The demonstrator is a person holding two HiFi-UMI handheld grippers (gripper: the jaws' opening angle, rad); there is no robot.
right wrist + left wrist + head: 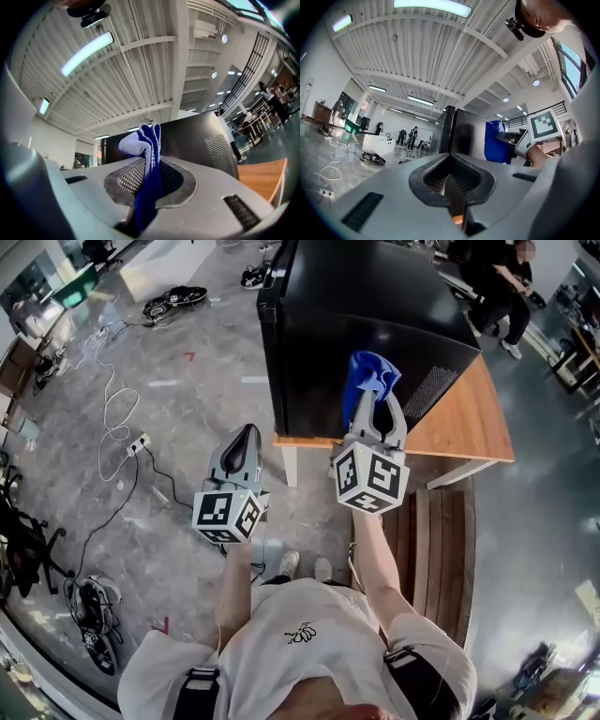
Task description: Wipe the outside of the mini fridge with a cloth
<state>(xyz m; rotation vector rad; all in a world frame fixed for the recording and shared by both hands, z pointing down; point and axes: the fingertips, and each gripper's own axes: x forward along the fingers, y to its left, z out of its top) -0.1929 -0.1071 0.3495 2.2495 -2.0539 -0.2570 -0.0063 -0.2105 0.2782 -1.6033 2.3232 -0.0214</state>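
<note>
The black mini fridge [366, 324] stands on a wooden table [469, 423] in the head view. My right gripper [373, 401] is shut on a blue cloth [372, 376], which it holds against the fridge's near side by the vent grille. In the right gripper view the blue cloth [145, 164] sticks up from between the closed jaws, with the fridge [197, 138] just behind. My left gripper [242, 442] hangs to the left of the fridge, jaws shut with nothing in them. The left gripper view shows the fridge [457, 133] and the cloth [496, 140] off to the right.
Cables and a power strip [138, 443] trail over the grey floor at the left. A wooden bench [436, 549] stands below the table at the right. People [497, 282] sit at the far right. A white block [164, 268] is at the back.
</note>
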